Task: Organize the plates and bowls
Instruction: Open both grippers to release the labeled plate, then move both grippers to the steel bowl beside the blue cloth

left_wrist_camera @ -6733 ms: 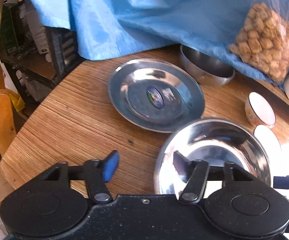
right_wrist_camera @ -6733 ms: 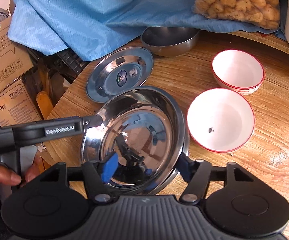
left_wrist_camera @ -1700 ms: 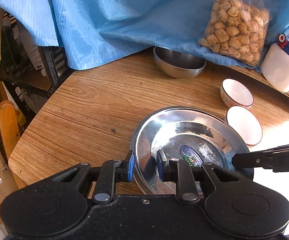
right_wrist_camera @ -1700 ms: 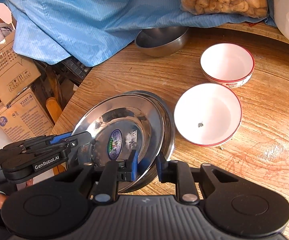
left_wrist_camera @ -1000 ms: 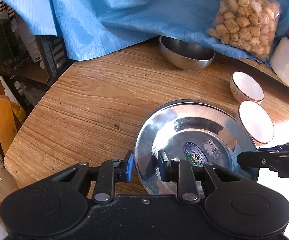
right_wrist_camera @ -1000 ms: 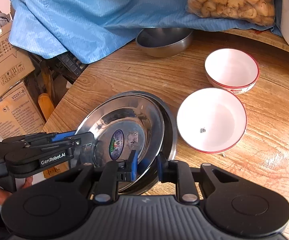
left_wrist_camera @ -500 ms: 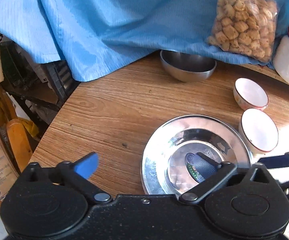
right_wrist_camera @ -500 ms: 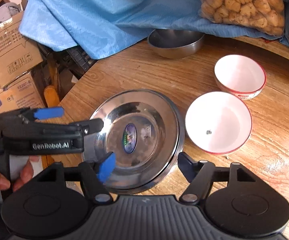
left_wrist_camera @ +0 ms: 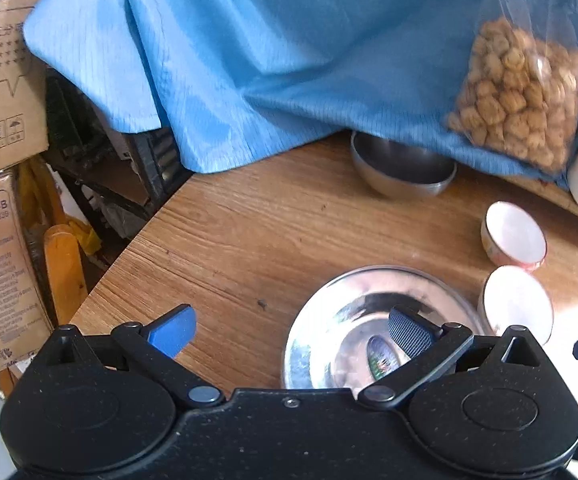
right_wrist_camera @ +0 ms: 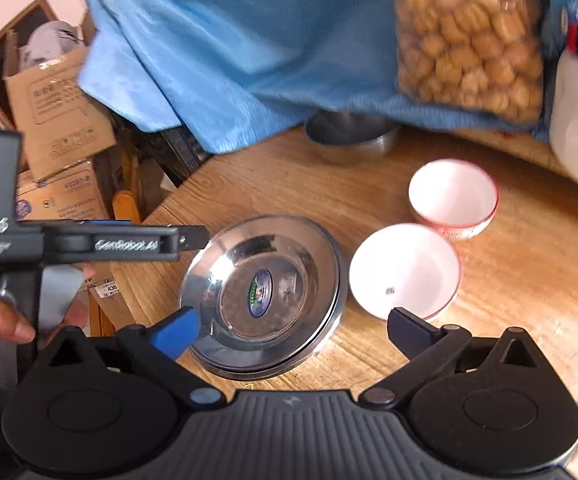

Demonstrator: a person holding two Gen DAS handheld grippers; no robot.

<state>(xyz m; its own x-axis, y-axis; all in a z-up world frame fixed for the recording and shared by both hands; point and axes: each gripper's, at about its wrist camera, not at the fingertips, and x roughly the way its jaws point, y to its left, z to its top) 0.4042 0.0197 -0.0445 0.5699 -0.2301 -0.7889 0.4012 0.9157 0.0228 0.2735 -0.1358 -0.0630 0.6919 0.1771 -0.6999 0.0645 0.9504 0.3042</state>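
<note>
We've let go: both jaws have just sprung wide, the left gripper (left_wrist_camera: 289, 330) and right gripper (right_wrist_camera: 293, 330) empty, steel plates (right_wrist_camera: 263, 294) stacked on the tabletop (left_wrist_camera: 273, 224). Next we go for the white bowls (right_wrist_camera: 405, 270), nesting them

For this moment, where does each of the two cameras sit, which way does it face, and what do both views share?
Left wrist: sits on the left tool, facing forward and down at the table edge; its open fingers show, one over the stacked steel plates.
Right wrist: sits on the right tool, looking down on the same plates; its open fingers, the left tool and a hand show.
Shared: plates, two white bowls, steel bowl, blue cloth, snack bag.
</note>
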